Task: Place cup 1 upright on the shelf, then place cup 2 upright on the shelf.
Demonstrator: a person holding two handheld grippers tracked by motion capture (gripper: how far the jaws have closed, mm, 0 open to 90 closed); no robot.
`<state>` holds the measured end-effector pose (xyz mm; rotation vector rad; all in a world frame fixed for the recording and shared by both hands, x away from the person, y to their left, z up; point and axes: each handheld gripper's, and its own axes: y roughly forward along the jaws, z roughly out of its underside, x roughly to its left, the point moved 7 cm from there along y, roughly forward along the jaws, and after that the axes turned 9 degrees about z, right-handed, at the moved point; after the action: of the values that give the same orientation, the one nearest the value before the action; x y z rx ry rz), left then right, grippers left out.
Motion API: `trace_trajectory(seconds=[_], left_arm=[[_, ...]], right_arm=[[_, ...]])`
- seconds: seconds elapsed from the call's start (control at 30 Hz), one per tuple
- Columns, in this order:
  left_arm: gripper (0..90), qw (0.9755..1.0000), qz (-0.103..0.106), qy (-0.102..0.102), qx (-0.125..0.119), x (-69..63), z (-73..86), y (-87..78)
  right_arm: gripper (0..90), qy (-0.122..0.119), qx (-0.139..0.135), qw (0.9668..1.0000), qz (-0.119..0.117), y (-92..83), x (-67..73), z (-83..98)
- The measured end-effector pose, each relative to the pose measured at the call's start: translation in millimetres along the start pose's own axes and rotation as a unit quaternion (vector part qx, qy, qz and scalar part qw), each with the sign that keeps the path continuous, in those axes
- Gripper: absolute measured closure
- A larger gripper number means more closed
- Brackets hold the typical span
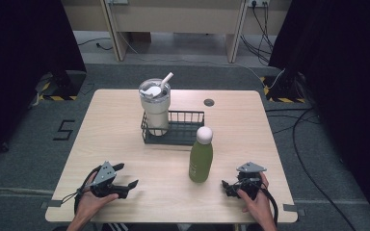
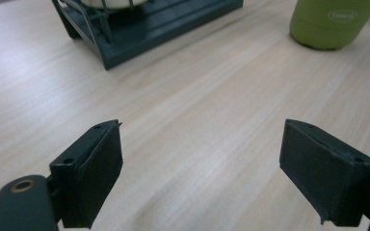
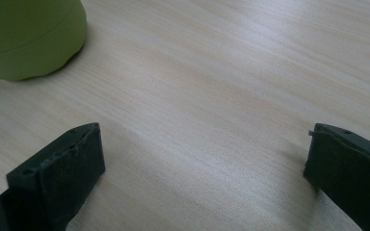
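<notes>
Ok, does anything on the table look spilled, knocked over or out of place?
Nothing stands out. The green bottle stands upright on the table, the tumbler sits upright in the wire basket, and no spill shows.

Black grippers (image 1: 120,180), grey triangular plates, trailing cables.

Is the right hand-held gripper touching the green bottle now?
Apart. In the high view, bare table lies between the right hand-held gripper and the green bottle; the right gripper view shows its open jaws empty.
</notes>
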<state>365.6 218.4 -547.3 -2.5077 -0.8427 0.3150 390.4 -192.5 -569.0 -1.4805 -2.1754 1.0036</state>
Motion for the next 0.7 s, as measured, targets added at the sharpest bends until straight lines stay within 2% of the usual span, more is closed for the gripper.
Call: trace_trajectory(seconds=[0.17, 0.27, 0.4, 0.5, 0.6, 0.7], left_arm=[[14.9, 0.9994, -0.004, 0.009, 0.034, -4.6, 8.4, -0.9], [15.0, 0.9985, -0.004, 0.001, 0.055, -4.6, 14.9, -0.2], [15.0, 0.998, -0.006, -0.003, 0.062, -3.3, 16.9, -0.5], [15.0, 0.9962, -0.006, -0.01, 0.086, -1.5, 24.5, 2.2], [14.7, 0.9963, -0.006, -0.01, 0.085, -1.7, 24.3, 2.0], [14.4, 0.9959, -0.005, -0.023, 0.087, -1.0, 25.3, 2.1]], right_arm=[[0.7, 0.001, 0.0, 1.0, 0.001, -0.2, 0.4, 0.1], [0.7, 0.001, 0.0, 1.0, 0.001, -0.3, 0.6, 0.1], [0.9, -0.002, -0.001, 1.0, 0.002, -0.2, 0.1, 0.0], [0.9, -0.002, -0.001, 1.0, 0.001, -0.1, 0.1, -0.1], [1.0, -0.002, -0.001, 1.0, 0.002, -0.3, 0.2, -0.1], [1.2, -0.003, -0.002, 1.0, 0.002, -0.5, 0.2, -0.2]])
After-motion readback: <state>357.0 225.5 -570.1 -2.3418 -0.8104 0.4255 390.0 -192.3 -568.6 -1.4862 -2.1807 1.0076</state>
